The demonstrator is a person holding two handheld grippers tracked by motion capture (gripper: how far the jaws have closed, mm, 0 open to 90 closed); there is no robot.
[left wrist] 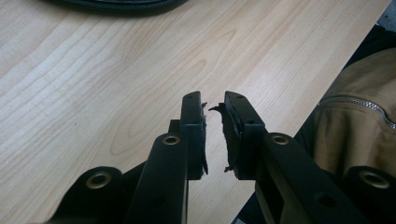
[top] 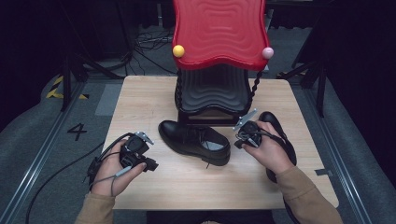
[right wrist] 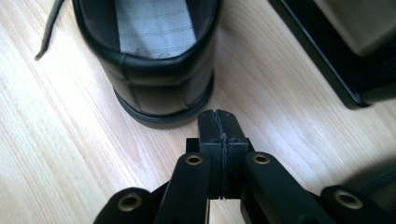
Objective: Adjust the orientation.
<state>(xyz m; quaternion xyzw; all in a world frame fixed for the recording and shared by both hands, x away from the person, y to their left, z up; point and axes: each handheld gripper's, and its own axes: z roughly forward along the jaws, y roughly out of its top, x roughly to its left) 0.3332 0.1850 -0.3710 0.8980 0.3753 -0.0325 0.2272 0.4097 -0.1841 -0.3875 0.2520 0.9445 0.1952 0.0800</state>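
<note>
Dark studio, grey floor with a painted "4" (top: 77, 131) left of the light wooden table (top: 154, 186); that digit is the only legible writing, no brand readable on anything. At the table's far edge stands a black stand with a red wavy top (top: 218, 32). One black lace-up shoe (top: 194, 141) lies mid-table, toe to the left; second black shoe (top: 280, 135) sits to the right, partly under the right hand. Right gripper (right wrist: 218, 116) has jaws pressed together on nothing, tips just beside the middle shoe's heel. Left gripper (left wrist: 214, 105) is parked over bare wood near the front-left, jaws slightly apart, nothing between them. My read: early stage, neither shoe gripped; grasping and placing or pairing are still to do.
</note>
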